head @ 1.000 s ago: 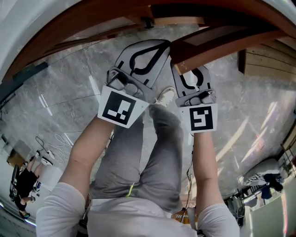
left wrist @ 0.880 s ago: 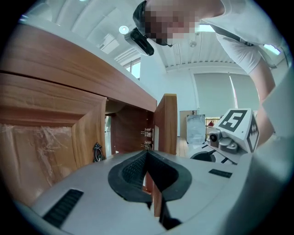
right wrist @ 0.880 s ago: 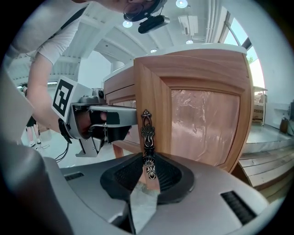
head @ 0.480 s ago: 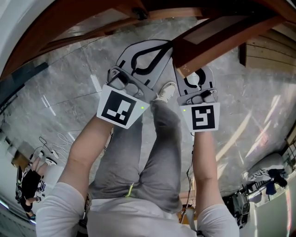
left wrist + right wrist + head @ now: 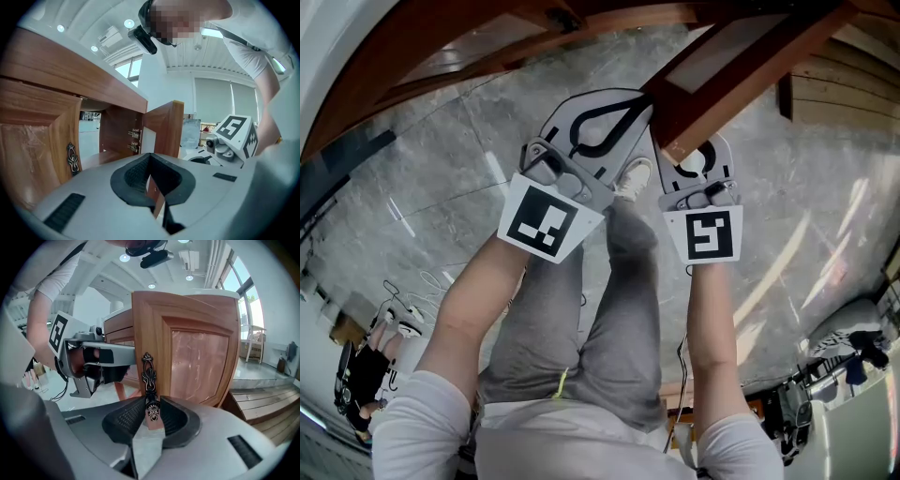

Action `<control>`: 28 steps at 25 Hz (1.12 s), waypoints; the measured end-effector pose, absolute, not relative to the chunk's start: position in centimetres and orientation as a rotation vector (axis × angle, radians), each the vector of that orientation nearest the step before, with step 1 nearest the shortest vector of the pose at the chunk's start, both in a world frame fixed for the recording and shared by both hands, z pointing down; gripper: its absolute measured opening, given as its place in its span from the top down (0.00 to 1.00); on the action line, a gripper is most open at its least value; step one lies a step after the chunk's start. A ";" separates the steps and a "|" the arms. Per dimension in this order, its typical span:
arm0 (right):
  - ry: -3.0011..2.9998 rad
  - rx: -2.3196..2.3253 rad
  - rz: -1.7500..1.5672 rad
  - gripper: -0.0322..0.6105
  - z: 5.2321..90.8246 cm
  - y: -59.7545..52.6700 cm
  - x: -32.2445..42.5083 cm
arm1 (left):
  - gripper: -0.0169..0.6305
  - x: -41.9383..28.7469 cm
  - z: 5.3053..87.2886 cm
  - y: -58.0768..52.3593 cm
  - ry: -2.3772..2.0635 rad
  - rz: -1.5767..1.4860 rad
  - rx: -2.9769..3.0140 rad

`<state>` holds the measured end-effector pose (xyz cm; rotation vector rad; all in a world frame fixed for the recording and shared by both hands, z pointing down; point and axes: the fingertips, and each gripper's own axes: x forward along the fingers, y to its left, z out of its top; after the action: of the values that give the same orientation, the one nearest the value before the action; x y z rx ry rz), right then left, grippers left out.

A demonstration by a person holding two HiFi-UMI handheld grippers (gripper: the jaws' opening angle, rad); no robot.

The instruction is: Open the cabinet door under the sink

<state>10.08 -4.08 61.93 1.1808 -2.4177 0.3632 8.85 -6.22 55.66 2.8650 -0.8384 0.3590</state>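
Observation:
The right-hand wooden cabinet door (image 5: 741,56) (image 5: 197,348) (image 5: 161,126) stands swung out from the cabinet under the counter. My right gripper (image 5: 701,155) (image 5: 151,420) is shut on the door's ornate dark metal handle (image 5: 148,380), whose knob sits between the black pads. My left gripper (image 5: 628,101) (image 5: 157,206) hovers just left of the door's free edge with its jaws shut and nothing held. A strip of the door's wood shows through the slit between them. The cabinet's inside and the hinges (image 5: 133,140) are in view.
The left door (image 5: 28,159) stays closed, with its own metal handle (image 5: 71,157). Below me are the person's grey trousers (image 5: 581,328), a white shoe (image 5: 633,176) and the grey marble floor (image 5: 422,197). Wooden steps (image 5: 848,103) lie to the right, and clutter (image 5: 834,366) lies at the lower right.
The door has swung further out, towards the upper right of the head view. The right gripper has followed with the handle. The left gripper has barely shifted.

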 end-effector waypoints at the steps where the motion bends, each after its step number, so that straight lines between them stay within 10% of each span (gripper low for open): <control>1: -2.413 1.186 0.366 0.80 61.9 -3.9 10.3 | 0.97 9.1 55.7 -6.0 -0.827 0.362 2.866; 28: -2.306 1.511 0.384 0.85 57.4 0.9 15.8 | 0.97 14.9 55.5 -1.9 -0.653 0.424 2.905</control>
<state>15.83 0.87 57.41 1.5109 -2.3058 0.3845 14.94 -1.92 55.49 2.9051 -0.6527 0.4242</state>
